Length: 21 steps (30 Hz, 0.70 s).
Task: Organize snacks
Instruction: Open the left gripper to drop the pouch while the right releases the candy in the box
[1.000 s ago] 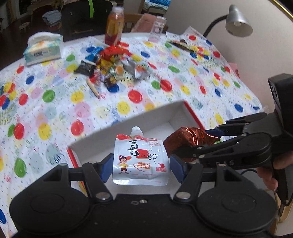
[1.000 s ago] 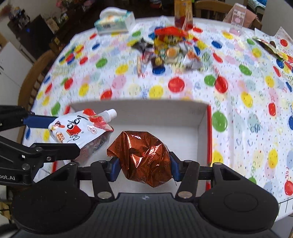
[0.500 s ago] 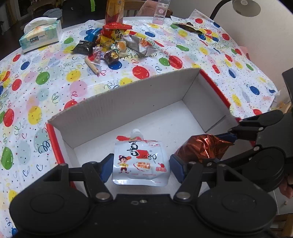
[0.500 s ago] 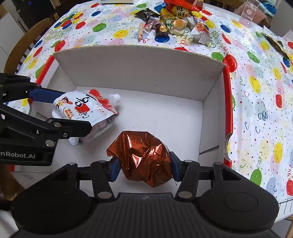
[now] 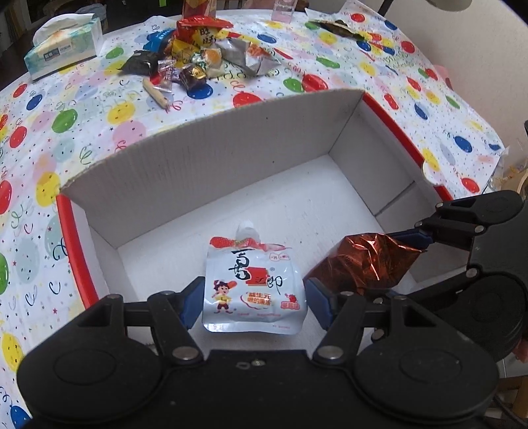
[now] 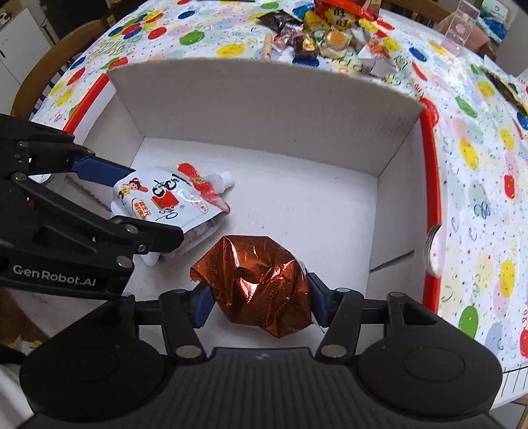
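Observation:
A white spouted jelly pouch [image 5: 252, 283] with a cartoon print sits between the fingers of my left gripper [image 5: 253, 298], which is shut on it, low inside the white cardboard box [image 5: 211, 158] with red outer sides. The same jelly pouch [image 6: 171, 201] shows at the left of the right wrist view, with a second pouch lying under it. My right gripper [image 6: 259, 303] is shut on a crinkled copper foil snack bag [image 6: 260, 283], also down inside the box [image 6: 264, 109]. That foil bag [image 5: 366, 260] hangs just right of the pouch.
A pile of loose snacks [image 5: 198, 59] lies on the balloon-print tablecloth [image 5: 66, 132] beyond the box. A tissue box [image 5: 62, 49] stands at the far left and a clear stand [image 6: 460, 31] at the far right. The snack pile [image 6: 330, 29] is behind the box's far wall.
Both grippers have moved forward and down, from above the box's near edge to deep inside it, each still holding its snack. The box walls now fill the views.

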Available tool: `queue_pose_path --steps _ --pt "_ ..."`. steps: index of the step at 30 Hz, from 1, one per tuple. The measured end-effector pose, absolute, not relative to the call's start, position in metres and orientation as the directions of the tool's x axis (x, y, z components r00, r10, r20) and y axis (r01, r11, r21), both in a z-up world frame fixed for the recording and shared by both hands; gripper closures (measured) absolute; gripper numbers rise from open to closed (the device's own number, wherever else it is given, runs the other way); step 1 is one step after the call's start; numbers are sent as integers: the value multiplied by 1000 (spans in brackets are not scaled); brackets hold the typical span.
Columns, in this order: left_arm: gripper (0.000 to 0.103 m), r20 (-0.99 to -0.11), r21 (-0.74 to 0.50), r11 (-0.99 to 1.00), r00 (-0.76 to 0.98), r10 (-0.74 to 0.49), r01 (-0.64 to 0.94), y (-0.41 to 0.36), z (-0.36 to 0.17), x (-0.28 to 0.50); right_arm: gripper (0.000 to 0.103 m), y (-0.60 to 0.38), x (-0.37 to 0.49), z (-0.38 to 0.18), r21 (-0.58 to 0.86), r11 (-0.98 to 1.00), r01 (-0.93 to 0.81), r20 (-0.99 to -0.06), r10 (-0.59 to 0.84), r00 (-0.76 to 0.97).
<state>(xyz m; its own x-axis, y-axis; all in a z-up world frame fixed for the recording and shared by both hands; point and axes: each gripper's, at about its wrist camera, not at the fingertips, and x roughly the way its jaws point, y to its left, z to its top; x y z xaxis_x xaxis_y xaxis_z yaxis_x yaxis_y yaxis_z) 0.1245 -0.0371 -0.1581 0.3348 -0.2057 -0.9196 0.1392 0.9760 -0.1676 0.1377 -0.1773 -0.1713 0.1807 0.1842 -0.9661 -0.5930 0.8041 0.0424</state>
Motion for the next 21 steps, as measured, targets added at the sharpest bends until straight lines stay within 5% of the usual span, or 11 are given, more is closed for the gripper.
queue_pose_path --steps 9,21 --pt "38 -914 -202 968 326 -241 150 -36 -154 120 39 -183 136 -166 69 807 -586 -965 202 164" --pt "24 -875 -233 962 402 -271 142 -23 -119 110 38 -197 126 -129 101 806 -584 -944 264 200"
